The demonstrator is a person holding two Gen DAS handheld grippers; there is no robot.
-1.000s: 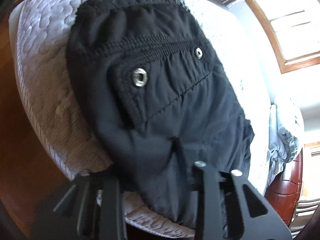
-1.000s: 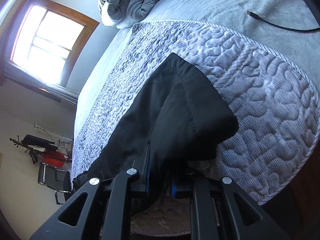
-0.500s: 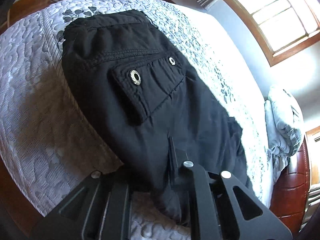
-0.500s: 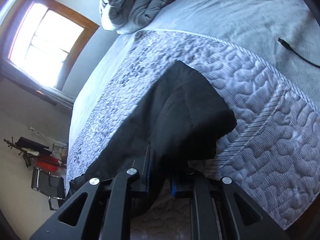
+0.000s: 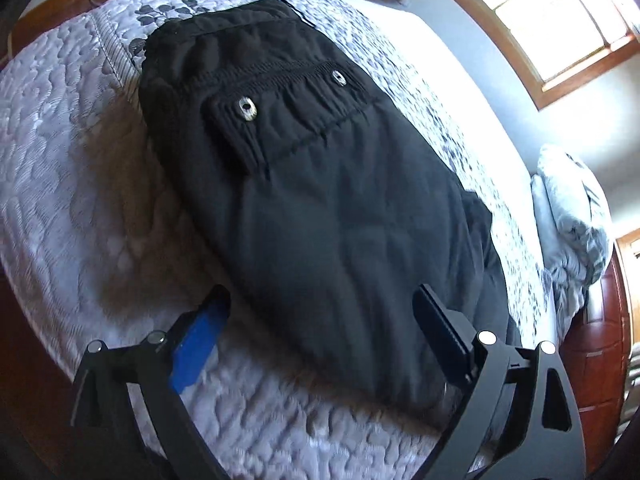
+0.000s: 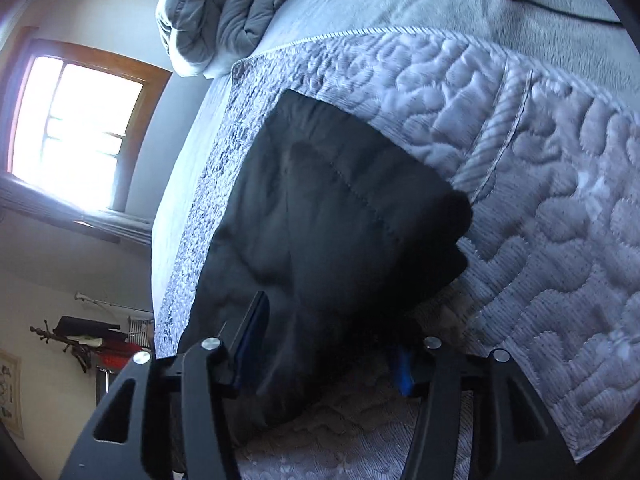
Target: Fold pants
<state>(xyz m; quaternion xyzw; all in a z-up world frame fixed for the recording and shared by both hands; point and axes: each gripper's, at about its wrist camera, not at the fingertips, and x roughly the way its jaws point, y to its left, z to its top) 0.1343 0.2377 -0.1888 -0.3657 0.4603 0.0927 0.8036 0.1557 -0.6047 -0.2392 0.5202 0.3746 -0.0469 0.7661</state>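
A: Light src?
B: Daylight thru window [image 6: 76,128], blown out w/ glare.
A: Sharpness?
B: Slight blur on quilt [image 5: 72,184]; fisheye bends the edges, corners dark; pants [image 5: 320,200] near-featureless black.

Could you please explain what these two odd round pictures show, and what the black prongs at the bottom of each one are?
There is no robot here: a person holds a two-finger gripper in each hand, and a fisheye camera on each looks forward along its fingers. The prongs are those fingers.

The left wrist view shows the left gripper; the right wrist view shows the right gripper. Both look down on black pants, already folded into a bundle, lying on a quilted bedspread. A grey comforter is bunched further up the bed, and a black cable lies there too.

Both sets of jaws have just been opening. The pants lie between them, but nothing is gripped.
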